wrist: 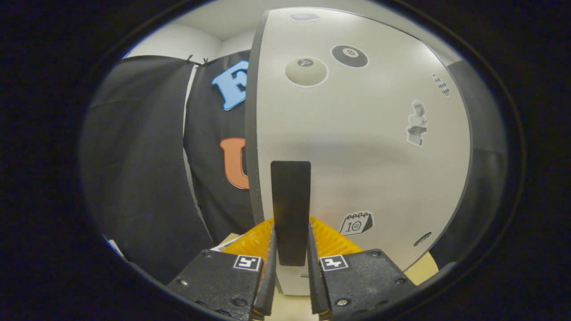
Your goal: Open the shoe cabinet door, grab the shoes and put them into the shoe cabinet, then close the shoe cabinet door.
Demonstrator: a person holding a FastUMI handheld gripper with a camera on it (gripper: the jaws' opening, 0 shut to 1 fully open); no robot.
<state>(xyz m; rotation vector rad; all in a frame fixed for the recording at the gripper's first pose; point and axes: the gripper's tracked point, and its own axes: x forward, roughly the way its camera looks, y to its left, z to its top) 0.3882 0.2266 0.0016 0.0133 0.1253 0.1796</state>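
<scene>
The black handle (290,209) of the shoe cabinet door (357,147) is clamped between the gripper (291,261) fingers. The white door (stickers scattered on it) is seen just beyond them.

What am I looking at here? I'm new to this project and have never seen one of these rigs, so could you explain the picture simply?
This is a hand-held tool with two fingers, carried by a person, with no robot arm involved. The camera rides on the tool and looks forward along its fingers, so the picture bends like a fish-eye.

At the bottom, the gripper shows its two fingers closed on the dark upright handle, one on each side and touching it. That handle sits on the pale shoe cabinet door, which stands right in front of the camera. The door carries several stickers, among them two billiard balls near the top and a small calendar lower down.

To one side of the door hangs the black cloth booth wall. A pale surface lies under the fingers. From this picture I cannot tell whether the door is open.
</scene>
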